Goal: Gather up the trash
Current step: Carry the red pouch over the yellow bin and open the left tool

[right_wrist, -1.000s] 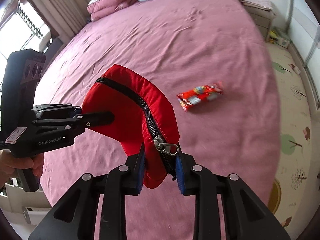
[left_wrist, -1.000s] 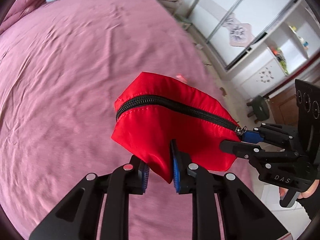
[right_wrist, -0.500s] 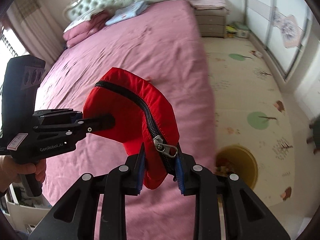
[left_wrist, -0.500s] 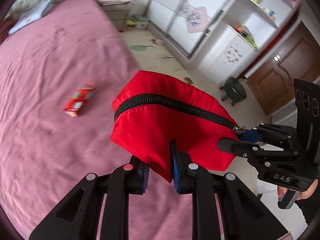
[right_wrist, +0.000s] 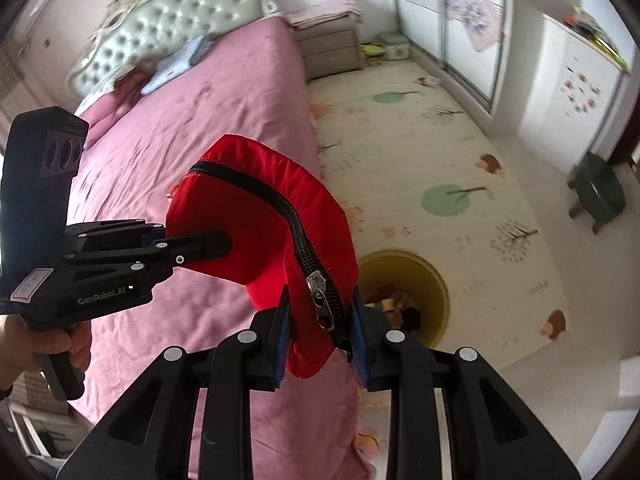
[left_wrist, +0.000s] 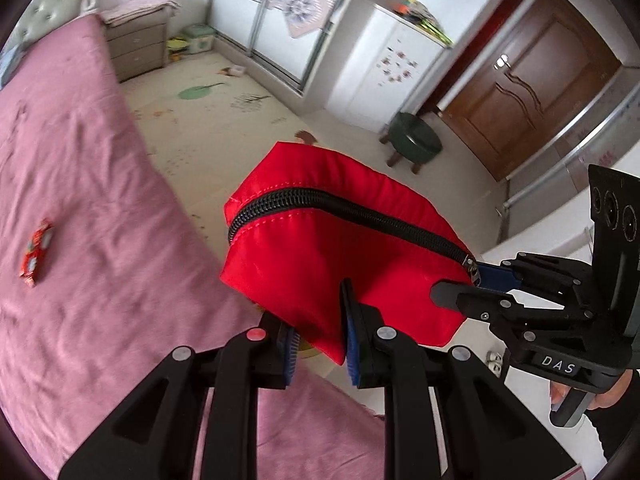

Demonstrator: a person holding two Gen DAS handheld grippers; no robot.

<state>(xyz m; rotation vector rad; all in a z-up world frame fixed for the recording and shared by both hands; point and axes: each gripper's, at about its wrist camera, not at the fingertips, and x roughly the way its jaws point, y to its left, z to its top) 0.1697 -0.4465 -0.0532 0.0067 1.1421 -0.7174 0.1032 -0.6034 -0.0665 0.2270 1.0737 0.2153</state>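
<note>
L tongs & R tongs both angled downward, jaws nearly closed, each pinching red fabric. L hand wraps its handle; R hand's fingers curl round theirs.

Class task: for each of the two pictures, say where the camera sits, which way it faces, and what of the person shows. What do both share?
Left wrist: on the left tongs, facing down past the bed to the door; a hand shows at right.
Right wrist: on the right tongs, facing down to the yellow bin; a hand shows at left.
Shared: the red pouch, the bed, the stool.
</note>
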